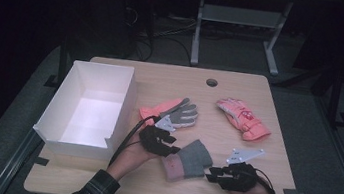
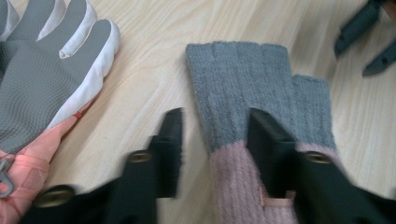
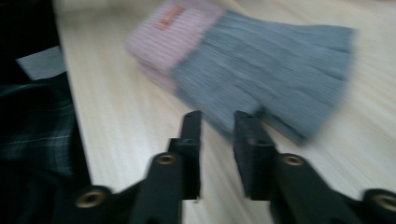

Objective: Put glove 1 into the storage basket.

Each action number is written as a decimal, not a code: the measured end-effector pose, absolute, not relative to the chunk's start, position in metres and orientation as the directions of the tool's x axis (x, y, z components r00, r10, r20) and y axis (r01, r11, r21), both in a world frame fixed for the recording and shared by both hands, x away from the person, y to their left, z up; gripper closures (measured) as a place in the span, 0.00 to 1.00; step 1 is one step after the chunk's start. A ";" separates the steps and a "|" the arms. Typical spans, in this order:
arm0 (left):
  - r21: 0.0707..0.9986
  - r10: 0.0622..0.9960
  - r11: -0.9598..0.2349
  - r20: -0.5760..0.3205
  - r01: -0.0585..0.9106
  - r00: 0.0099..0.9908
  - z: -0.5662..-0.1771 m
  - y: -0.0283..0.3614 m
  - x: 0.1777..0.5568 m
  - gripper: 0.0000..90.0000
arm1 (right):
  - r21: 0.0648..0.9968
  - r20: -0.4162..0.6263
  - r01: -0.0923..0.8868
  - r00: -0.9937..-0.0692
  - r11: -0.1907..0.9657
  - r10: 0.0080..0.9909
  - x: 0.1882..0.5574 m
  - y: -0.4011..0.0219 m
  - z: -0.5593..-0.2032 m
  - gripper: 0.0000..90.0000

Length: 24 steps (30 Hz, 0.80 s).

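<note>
Knit fingerless glove (image 2: 261,102), grey ribbed fingers and pink cuff, lies flat on pale woodgrain table (image 1: 241,88); left gripper (image 2: 215,135) and right gripper (image 3: 217,128) both released, jaws parted, dark room beyond

Item before you: one fingerless knit glove (image 1: 188,159), grey over the finger stubs and palm, pale pink at the ribbed cuff, with a small tag on the pink part. It lay flat on the tabletop (image 1: 241,88) near your edge, between your two hands, cuff toward you and grey finger stubs pointing away. The weave looked soft and fuzzy, and it appeared to be doubled.
</note>
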<state>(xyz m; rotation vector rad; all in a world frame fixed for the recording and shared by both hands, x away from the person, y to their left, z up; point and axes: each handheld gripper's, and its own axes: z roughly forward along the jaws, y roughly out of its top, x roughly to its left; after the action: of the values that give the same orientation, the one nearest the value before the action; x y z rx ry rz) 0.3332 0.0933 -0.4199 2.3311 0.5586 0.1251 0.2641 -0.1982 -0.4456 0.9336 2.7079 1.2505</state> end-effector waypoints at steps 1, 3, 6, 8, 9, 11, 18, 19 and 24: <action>0.672 0.423 -0.647 -0.076 0.359 0.903 -0.418 0.092 0.331 0.52 | 0.700 0.230 0.521 -0.811 0.488 0.537 0.264 -0.203 -0.446 0.68; 0.669 0.418 -0.646 -0.093 0.368 0.904 -0.419 0.090 0.329 0.42 | 0.705 0.234 0.540 -0.789 0.460 0.567 0.263 -0.212 -0.447 0.55; 0.669 0.393 -0.653 -0.101 0.354 0.914 -0.423 0.082 0.329 0.32 | 0.701 0.251 0.584 -0.740 0.409 0.624 0.265 -0.224 -0.448 0.37; 0.668 0.388 -0.649 -0.119 0.363 0.914 -0.425 0.077 0.328 0.26 | 0.698 0.251 0.607 -0.704 0.380 0.664 0.266 -0.230 -0.448 0.27; 0.668 0.388 -0.649 -0.119 0.363 0.914 -0.425 0.077 0.328 0.22 | 0.698 0.251 0.607 -0.704 0.380 0.664 0.266 -0.230 -0.448 0.27; 0.663 0.377 -0.654 -0.132 0.364 0.917 -0.429 0.069 0.325 0.20 | 0.700 0.239 0.612 -0.686 0.368 0.687 0.266 -0.235 -0.448 0.22; 0.627 0.383 -0.691 -0.103 0.359 0.918 -0.446 0.053 0.323 0.15 | 0.712 0.201 0.606 -0.661 0.355 0.723 0.267 -0.236 -0.448 0.16; 0.614 0.384 -0.702 -0.101 0.361 0.918 -0.450 0.052 0.323 0.15 | 0.710 0.204 0.608 -0.661 0.355 0.722 0.267 -0.235 -0.448 0.16; 0.598 0.378 -0.718 -0.096 0.357 0.921 -0.457 0.050 0.323 0.15 | 0.705 0.202 0.608 -0.665 0.364 0.719 0.268 -0.235 -0.450 0.16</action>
<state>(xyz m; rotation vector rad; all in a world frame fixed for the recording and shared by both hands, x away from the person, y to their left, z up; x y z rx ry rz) 0.3231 0.0498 -0.4568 2.4364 0.5214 0.0440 0.2677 -0.2345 -0.4498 1.2133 2.4758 1.1852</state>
